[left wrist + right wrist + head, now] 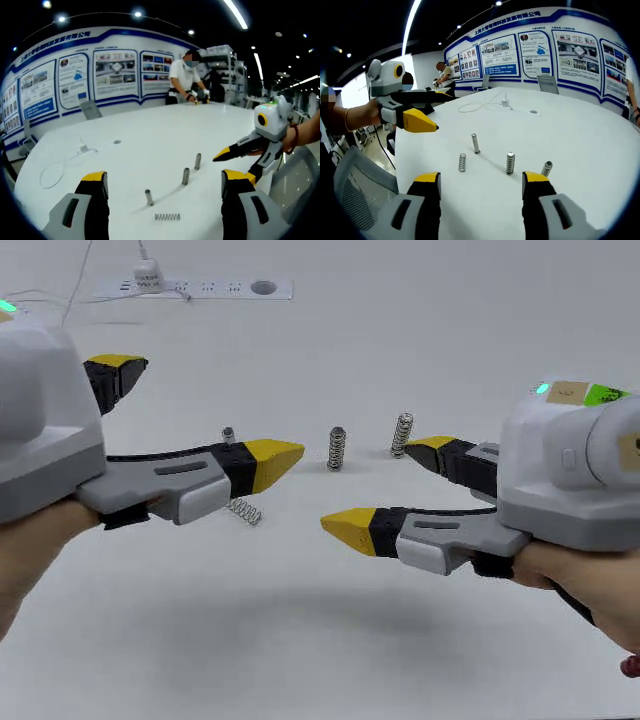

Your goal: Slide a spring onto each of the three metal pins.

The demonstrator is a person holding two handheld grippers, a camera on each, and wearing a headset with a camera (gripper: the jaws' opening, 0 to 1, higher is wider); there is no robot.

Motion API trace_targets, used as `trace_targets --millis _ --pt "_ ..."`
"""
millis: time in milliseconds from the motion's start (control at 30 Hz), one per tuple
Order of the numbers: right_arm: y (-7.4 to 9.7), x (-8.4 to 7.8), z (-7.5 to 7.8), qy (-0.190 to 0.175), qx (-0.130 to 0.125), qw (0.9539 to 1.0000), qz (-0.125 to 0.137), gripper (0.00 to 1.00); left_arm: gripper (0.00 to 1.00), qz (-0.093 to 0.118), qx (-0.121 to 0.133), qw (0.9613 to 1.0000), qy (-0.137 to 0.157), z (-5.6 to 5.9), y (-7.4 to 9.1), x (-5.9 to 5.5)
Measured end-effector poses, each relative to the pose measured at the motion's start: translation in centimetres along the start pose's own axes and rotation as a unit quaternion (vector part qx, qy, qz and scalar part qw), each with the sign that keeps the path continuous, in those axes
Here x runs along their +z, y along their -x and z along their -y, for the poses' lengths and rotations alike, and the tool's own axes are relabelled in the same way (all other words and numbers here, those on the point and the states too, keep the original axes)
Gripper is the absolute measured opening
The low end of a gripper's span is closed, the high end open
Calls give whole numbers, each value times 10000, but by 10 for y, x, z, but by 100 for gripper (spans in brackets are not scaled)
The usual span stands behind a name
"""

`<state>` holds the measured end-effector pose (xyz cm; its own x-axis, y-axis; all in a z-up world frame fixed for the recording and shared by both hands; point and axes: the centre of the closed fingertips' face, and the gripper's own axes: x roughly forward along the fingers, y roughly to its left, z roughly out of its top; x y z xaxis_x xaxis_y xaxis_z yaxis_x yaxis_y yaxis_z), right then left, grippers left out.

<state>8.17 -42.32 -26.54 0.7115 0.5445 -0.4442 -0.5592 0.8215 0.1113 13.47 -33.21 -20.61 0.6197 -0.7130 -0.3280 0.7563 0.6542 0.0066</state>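
Three short metal pins stand in a row on the white table [300, 640]. The left pin [228, 435] is bare. The middle pin [337, 448] and the right pin [402, 435] each carry a spring. A loose spring [245, 510] lies flat on the table in front of the bare pin [149, 197], just ahead of my left gripper [164, 175]. My left gripper [224, 407] hovers open and holds nothing. My right gripper [365, 483] is also open with nothing in it, its jaws pointing at the sprung pins [510, 163].
A white power strip [195, 287] with a plugged charger [147, 275] and cable lies at the table's far edge. A mesh chair [355, 195] stands beside the table. A person [185, 75] works at a far bench.
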Motion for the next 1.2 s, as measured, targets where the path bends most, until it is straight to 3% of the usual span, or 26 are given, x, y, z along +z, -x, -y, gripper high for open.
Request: trace_targets --millis 500,767,1200 --pt "-37 2 -23 141 390 9991 24 59 93 74 109 9999 -4 -9 22 -1" --pt "-57 -4 -34 311 479 9984 -18 47 93 212 193 9995 120 -12 34 0" --pt "-87 -23 -43 435 528 9973 -255 33 92 152 321 9990 257 -18 44 -9"
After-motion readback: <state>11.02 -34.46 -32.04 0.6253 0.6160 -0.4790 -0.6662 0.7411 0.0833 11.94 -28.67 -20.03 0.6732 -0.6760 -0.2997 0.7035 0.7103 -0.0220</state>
